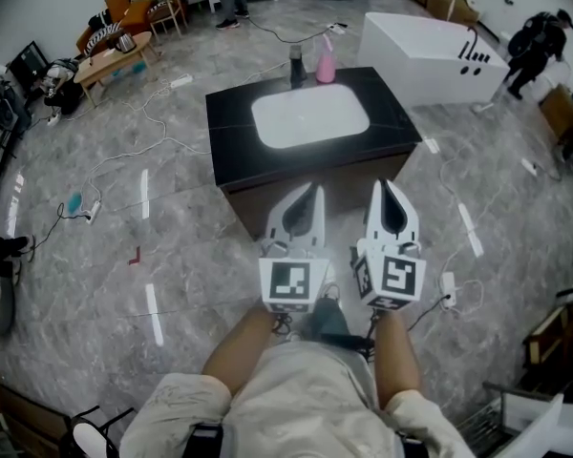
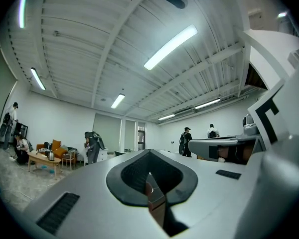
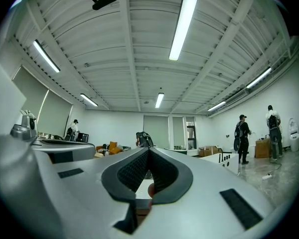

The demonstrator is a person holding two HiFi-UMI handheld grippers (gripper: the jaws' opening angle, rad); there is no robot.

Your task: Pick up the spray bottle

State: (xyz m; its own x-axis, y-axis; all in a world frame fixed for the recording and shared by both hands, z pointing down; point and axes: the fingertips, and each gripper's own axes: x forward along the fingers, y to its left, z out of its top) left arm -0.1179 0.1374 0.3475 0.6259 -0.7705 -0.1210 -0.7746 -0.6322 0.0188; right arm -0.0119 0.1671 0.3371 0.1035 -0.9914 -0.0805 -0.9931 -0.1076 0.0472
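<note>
Left tongs (image 1: 314,191), right tongs (image 1: 386,187) both closed, empty; spray bottle (image 1: 326,62) well apart, small, detail unclear.

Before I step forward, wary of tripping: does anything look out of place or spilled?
Loose white cables snake across the floor around the black counter. The pink spray bottle stands upright; nothing looks spilled.

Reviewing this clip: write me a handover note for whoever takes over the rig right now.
Left gripper: shut, empty.
Right gripper: shut, empty. Both are held side by side, short of the black counter.
Pink spray bottle: upright at the counter's far edge, behind the white basin, beside a dark container.
Done: nothing grasped yet.
Left: move closer, open the fingers, close on the bottle, lift.
</note>
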